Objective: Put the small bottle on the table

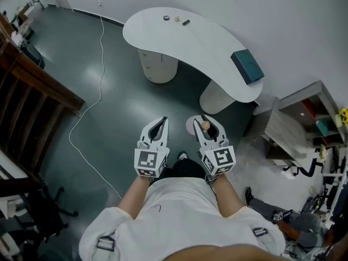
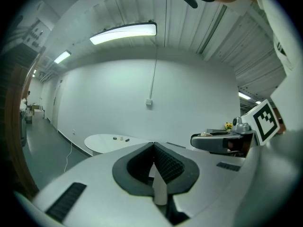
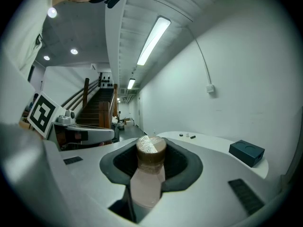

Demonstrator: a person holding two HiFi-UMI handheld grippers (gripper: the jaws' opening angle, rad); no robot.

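- Head view: right gripper held low in front of the body, clamped on a small pale-pink plastic bottle with a brown cap, the cap poking up between the fingers.
- Same view: left gripper just beside it, fingers pressed together, carrying nothing.
- Same view: long white curved table on two round pedestals well ahead across the dark green floor. Dark teal rectangular box at the table's right end, three tiny dark and pale items at the far end, plenty of bare top between.
- Left gripper view: ribbed black pads meeting at the tips, no object between them. Table small and far off past the jaws.
- Right gripper view: bottle upright between the pads, squeezed on its pale body, brown cap with a shiny wrap standing above the jaw line. Table and teal box beyond, not yet under the gripper.
- Progress, as a judgement: pick-up done, bottle secure in the right grip and off any surface. Carrying stage, table not reached.
- Left to do, as a judgement: close the gap to the table, lower the bottle upright onto a bare patch of the top, release the fingers and back away.
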